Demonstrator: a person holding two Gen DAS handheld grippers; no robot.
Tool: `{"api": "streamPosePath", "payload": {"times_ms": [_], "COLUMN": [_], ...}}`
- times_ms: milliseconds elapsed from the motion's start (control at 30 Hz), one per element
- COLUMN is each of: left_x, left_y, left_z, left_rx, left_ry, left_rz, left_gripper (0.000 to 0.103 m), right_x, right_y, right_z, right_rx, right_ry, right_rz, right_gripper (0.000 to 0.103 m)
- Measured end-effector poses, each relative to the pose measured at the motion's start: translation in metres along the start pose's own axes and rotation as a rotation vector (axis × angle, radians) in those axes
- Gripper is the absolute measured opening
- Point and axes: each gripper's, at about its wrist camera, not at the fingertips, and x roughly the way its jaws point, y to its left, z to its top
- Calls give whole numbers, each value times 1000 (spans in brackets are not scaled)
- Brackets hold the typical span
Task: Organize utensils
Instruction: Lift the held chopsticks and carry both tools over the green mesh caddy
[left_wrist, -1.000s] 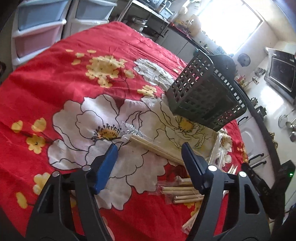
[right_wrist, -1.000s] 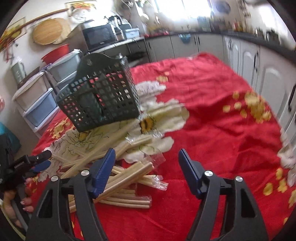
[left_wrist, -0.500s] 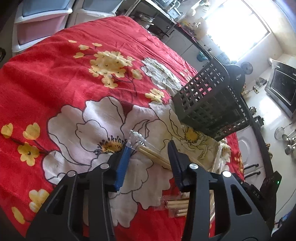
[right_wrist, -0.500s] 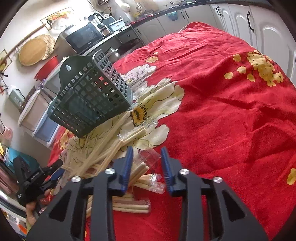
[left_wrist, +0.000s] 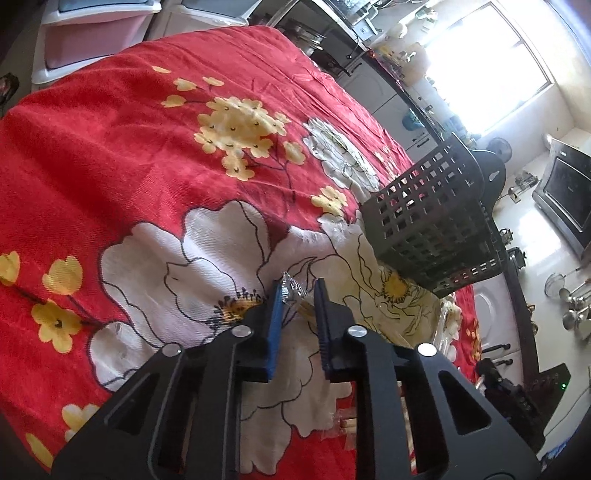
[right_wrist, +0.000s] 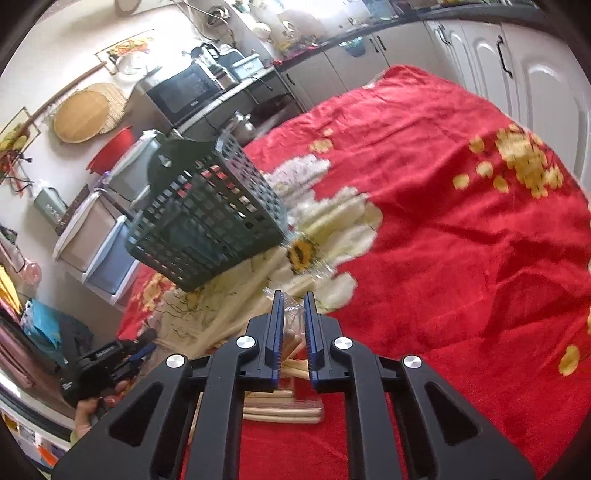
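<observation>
A dark slotted utensil basket (left_wrist: 432, 221) (right_wrist: 207, 229) stands on the red flowered cloth (left_wrist: 110, 147). Wooden chopsticks in clear wrappers lie scattered in front of it (right_wrist: 280, 410). My left gripper (left_wrist: 299, 291) is closing, with the crinkled end of one wrapped chopstick packet (left_wrist: 291, 288) pinched between its blue pads. My right gripper (right_wrist: 293, 299) is closing too, its pads pressing on another wrapped chopstick packet (right_wrist: 293, 325) at the top of the pile. In the right wrist view a hand (right_wrist: 88, 410) holds the left gripper's black body (right_wrist: 107, 365) at the lower left.
Plastic drawer units (left_wrist: 92, 40) stand beyond the table's far edge. A counter with a microwave (right_wrist: 184, 92) and white cabinets (right_wrist: 517, 66) ring the table. The cloth to the right of the pile (right_wrist: 461, 258) is bare red fabric.
Both grippers went from wide open to nearly closed, each onto a wrapped chopstick packet. The left one slid forward and down to the packet's end, and both views have rolled.
</observation>
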Motion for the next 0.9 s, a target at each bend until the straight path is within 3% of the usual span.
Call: {"api": "streamPosePath", "payload": {"times_ms": [67,333,633,900], "left_x": [0,-21,-96,-135], "left_y": [2,2,-37,-91], "left_z": [1,2,28,50], "left_rx": [-7,-9,124,261], "left_ry": [1,-18,-171,-259], "left_rz": [-1,-69,-136,-193], "left_gripper": [4,1,1,0], "right_x": [-7,-29,-56,-84], "right_y": [7,39,88,127], "right_z": [6,26,50,74], "right_rx": [-24,-126,-251,-355], "right_ry": [-19,-71,-128,-197], "right_rz": [14,74,168,211], "right_gripper": [10,9,7,7]}}
